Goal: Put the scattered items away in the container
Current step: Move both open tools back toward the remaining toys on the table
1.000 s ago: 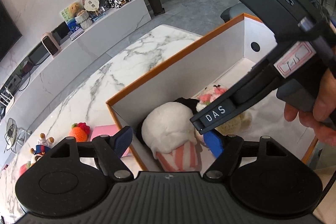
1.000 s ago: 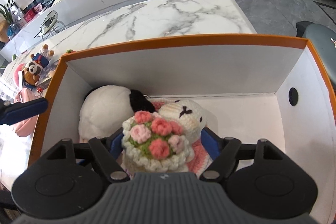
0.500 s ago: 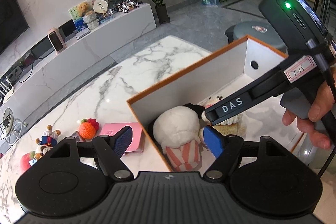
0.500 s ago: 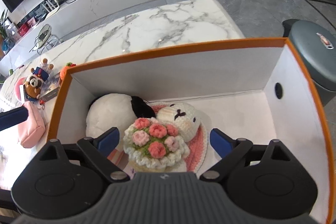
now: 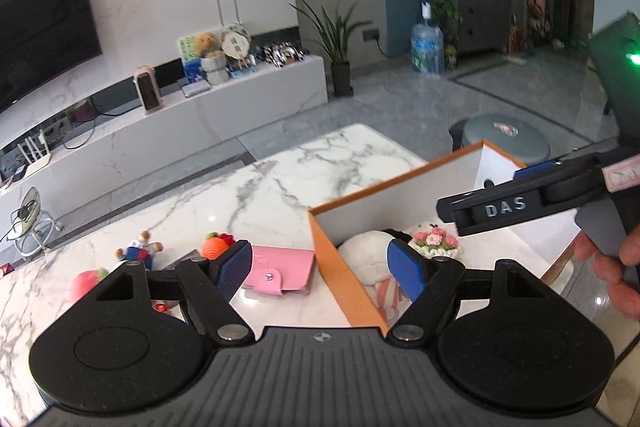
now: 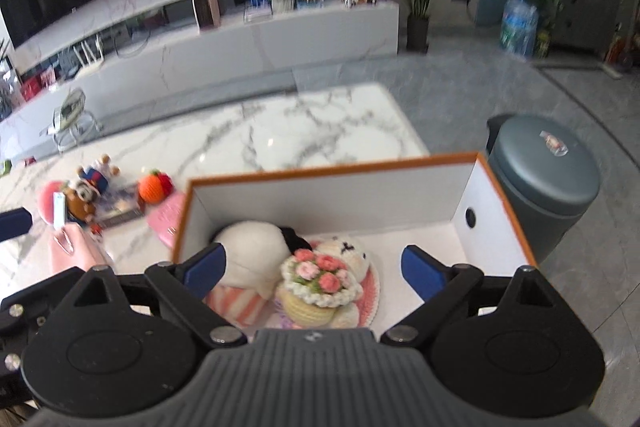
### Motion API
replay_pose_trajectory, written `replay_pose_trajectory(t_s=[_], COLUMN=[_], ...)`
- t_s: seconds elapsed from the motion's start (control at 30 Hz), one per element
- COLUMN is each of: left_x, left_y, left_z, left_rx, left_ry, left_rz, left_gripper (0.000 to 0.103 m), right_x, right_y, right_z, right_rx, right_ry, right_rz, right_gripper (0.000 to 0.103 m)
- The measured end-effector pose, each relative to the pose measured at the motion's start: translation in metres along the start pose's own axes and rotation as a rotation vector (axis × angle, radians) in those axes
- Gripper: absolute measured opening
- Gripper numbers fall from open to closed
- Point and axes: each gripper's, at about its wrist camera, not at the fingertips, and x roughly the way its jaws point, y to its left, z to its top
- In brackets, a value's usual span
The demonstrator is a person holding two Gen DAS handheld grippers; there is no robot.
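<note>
- Box [image 6: 332, 195]: orange-rimmed, white inside, on the bench [image 6: 320, 123] at its near right end; long axis runs L–R in the right wrist view, open top up.
- In box already: white plush [image 6: 252, 247] at left, bunny [image 6: 348, 251] beside it, crochet flower pot [image 6: 316, 287] upright in front, touching the bunny. Right half of the box floor is bare.
- Right gripper [image 6: 316, 269]: spread wide, nothing pinched; jaws have just been opening, pot sits below and between them, pads clear of it. Reads as a finished drop-off.
- Left gripper [image 5: 320, 267]: spread, empty, straddling the box's left wall – one finger over the bench, one over the box.
- Step in hand, by judgement: between items – one released, next pick not begun.
- Left out on the bench, all to the left of the box: pink wallet [image 5: 280, 269] lying flat just beside the wall, long axis roughly L–R; orange crochet fruit [image 6: 154, 187]; bear figure [image 6: 86, 195]; pink pouch [image 6: 76, 247]; peach toy [image 5: 86, 277]; some flat cards under the figures, too blurred to tell.
- Next move prob. calls for: left gripper swings left and down to the wallet, nearest item; thin and flat, so needs an edge grip across its short side or a slide to the bench edge.
- Risk: fingers clip the box wall on the way.
</note>
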Motion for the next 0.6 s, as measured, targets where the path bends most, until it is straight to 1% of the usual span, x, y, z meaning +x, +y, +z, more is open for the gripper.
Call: replay_pose_trajectory(t_s=[0.13,0.23,0.33,0.43,0.6], left_x=[-0.025,-0.042,-0.055,-0.066,-0.077], left_y=[0.017,0.029,0.041,0.056,0.088], left_z=[-0.004,-0.008,-0.014,-0.022,-0.036], left_rx=[-0.044,-0.072,-0.101,-0.143,-0.226], left_ry=[-0.056,-0.097,-0.132,-0.161,-0.185], left_rz=[0.008,0.017,0.035,0.057,0.117], left_gripper=[0.088,0.088,0.088,0.089,0.089], right_x=[-0.032,-0.055,-0.075,-0.090,-0.103], right_y=[0.020,0.036,0.057,0.079,0.103], right_z=[-0.005,-0.010,-0.016,-0.024,-0.038], right_rx=[0.013,0.025,0.005,-0.016,0.043], right_ry=[-0.080,-0.143,-0.210,-0.262,-0.326], right_rz=[-0.002,0.011,0.027,0.051,0.100], right_gripper=[0.096,0.098,0.099,0.100,0.101])
